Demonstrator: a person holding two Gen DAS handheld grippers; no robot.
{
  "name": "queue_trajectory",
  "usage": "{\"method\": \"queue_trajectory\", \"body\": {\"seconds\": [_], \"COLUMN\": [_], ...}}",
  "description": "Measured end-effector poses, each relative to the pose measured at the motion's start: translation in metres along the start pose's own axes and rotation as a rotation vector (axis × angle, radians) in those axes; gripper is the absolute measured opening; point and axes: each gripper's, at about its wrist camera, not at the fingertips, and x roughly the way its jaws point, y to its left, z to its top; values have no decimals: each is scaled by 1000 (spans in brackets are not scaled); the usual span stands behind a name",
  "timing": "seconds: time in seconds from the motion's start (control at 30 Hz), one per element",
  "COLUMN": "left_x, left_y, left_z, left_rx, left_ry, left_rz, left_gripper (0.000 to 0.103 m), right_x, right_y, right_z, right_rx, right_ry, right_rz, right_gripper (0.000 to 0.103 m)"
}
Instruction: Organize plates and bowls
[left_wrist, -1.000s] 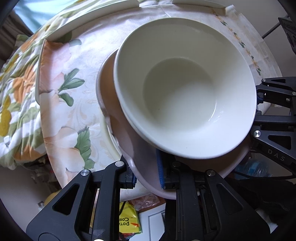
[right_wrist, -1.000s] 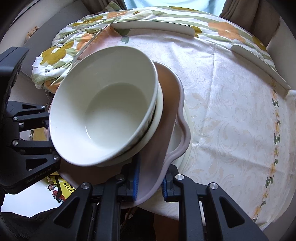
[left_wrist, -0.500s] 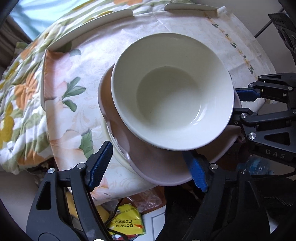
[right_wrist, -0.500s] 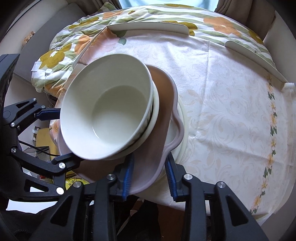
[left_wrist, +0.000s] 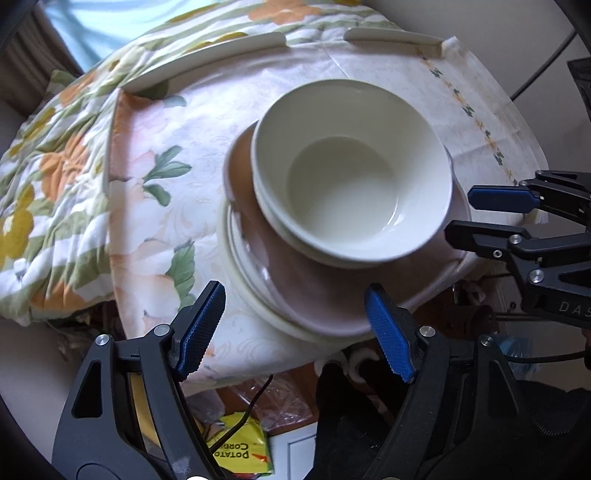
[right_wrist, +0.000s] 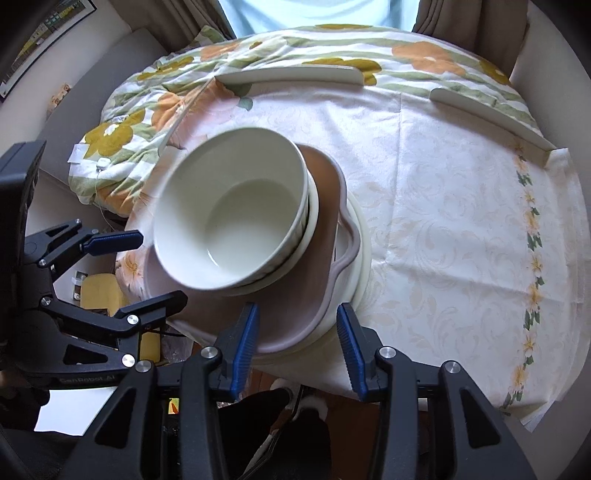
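A stack of dishes sits at the near edge of the table: a white bowl (left_wrist: 351, 192) on top, nested on another white dish, on a pink plate (left_wrist: 317, 299), on a cream plate (left_wrist: 236, 273). The stack also shows in the right wrist view, with the bowl (right_wrist: 236, 218), the pink plate (right_wrist: 295, 317) and the cream plate (right_wrist: 362, 251). My left gripper (left_wrist: 295, 328) is open and empty, drawn back from the stack's rim. My right gripper (right_wrist: 297, 347) is open and empty, its fingers either side of the pink plate's near edge without touching.
The table has a pale floral cloth (right_wrist: 443, 206) with cream rim guards (right_wrist: 291, 75) at the far side. A flowered quilt (left_wrist: 44, 184) lies to the left. A yellow snack bag (left_wrist: 240, 454) and clutter lie on the floor below the table edge.
Both grippers let go of the pink plate, opened and drew back toward me. The stack now rests on the table.
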Motion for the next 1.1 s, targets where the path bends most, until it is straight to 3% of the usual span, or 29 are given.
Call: {"method": "queue_trajectory", "body": {"seconds": [0.13,0.27,0.3,0.37,0.4,0.43,0.5,0.6,0.77,1.1], "left_x": [-46,-115,-139,-177,-198,-214,-247,-279,-294,-288], "left_y": [-7,-22,-28,-40,-48,-54,-68,-84,-100,-117], "left_z": [-17,-34,-40,-49,-53,-58,-71,-85,-101,-116], "left_rx": [-56,-124,-143,-166,-178,-187,-205,-219,-227,-216], "left_ry": [-98,-280,-346,-456,-520,-571,-686,-794,-831,-861], "left_rz": [15,62,67,78,91,105,135,165,209,218], "left_gripper": [76,76,76,79,82,92,103,103,103,103], "right_x": [-41,-102,-117,-153,-172,-187,-215,-246,-276,-287], "right_y": [4,8,9,10,9,8,6,6,5,-4], "right_z": [-14,-35,-40,-54,-62,-69,-78,-91,-111,-139], "right_rx": [-9,-31,-34,-30,-20,-10,13,35,47,88], "right_ry": [-90,-227,-259,-344,-393,-433,-508,-593,-703,-777], "right_rz": [9,-3,-17,-53,-63,-74,-103,-149,-243,-281], "right_gripper": [40,40,43,59,71,79,87,93,93,93]}}
